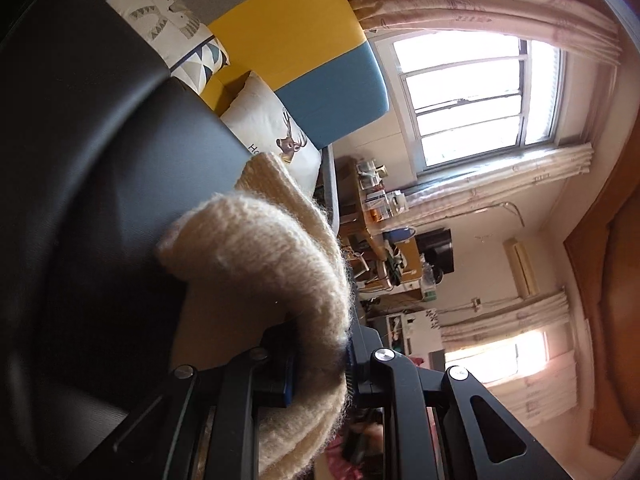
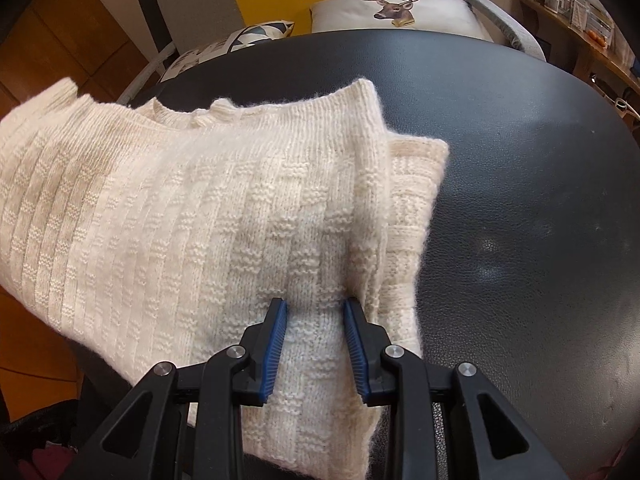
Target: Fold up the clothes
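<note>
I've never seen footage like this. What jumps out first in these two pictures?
A cream knitted sweater fills the right wrist view, spread across a black leather surface, with the right gripper pinching a fold of it between blue pads. In the left wrist view, the left gripper clamps a bunched piece of the same knit, lifted up against a bright window.

L gripper [image 1: 318,364] rolled sideways, jaws clamped tight on knit fabric. R gripper [image 2: 315,344] level, blue pads [image 2: 273,354] pinching a fabric fold, partly closed.
</note>
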Demonstrator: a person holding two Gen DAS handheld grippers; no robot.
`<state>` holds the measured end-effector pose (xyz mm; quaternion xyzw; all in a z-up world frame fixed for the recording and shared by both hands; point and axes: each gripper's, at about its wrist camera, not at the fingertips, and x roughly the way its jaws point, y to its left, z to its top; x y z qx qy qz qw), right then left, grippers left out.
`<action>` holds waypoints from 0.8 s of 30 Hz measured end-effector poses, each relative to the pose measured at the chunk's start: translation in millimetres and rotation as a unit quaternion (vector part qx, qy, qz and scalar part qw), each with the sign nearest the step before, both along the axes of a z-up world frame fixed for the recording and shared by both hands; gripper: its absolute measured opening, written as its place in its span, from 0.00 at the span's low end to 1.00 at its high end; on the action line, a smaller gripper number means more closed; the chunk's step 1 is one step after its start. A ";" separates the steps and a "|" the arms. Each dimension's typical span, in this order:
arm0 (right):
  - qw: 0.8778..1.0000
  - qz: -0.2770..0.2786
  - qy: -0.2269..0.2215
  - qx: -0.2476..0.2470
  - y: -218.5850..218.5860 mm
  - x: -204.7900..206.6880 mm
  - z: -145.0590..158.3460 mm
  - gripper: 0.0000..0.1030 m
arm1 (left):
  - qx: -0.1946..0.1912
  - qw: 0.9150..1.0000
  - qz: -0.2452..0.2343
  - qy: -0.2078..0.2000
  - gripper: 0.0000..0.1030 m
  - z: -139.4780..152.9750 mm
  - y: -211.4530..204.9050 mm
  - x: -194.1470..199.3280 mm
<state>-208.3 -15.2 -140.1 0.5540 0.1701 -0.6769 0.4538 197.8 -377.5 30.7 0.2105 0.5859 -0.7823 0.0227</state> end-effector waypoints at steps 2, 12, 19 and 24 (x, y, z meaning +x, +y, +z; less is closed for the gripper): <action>1.000 0.003 -0.003 -0.003 0.9 -0.9 -0.2 0.28 | 0.013 1.000 0.013 -0.003 0.18 4.2 6.0 -9.3; 0.999 0.004 -0.028 -0.035 10.2 -3.3 -0.3 0.29 | 0.060 0.997 0.047 -0.032 0.18 10.7 38.0 -56.6; 0.997 0.003 -0.044 -0.056 19.3 -4.8 -1.1 0.29 | 0.053 0.994 0.019 -0.093 0.18 -15.1 85.5 -126.4; 0.996 0.003 -0.057 -0.070 23.0 -8.1 -3.6 0.29 | 0.040 0.988 0.007 -0.147 0.18 -42.7 114.0 -167.6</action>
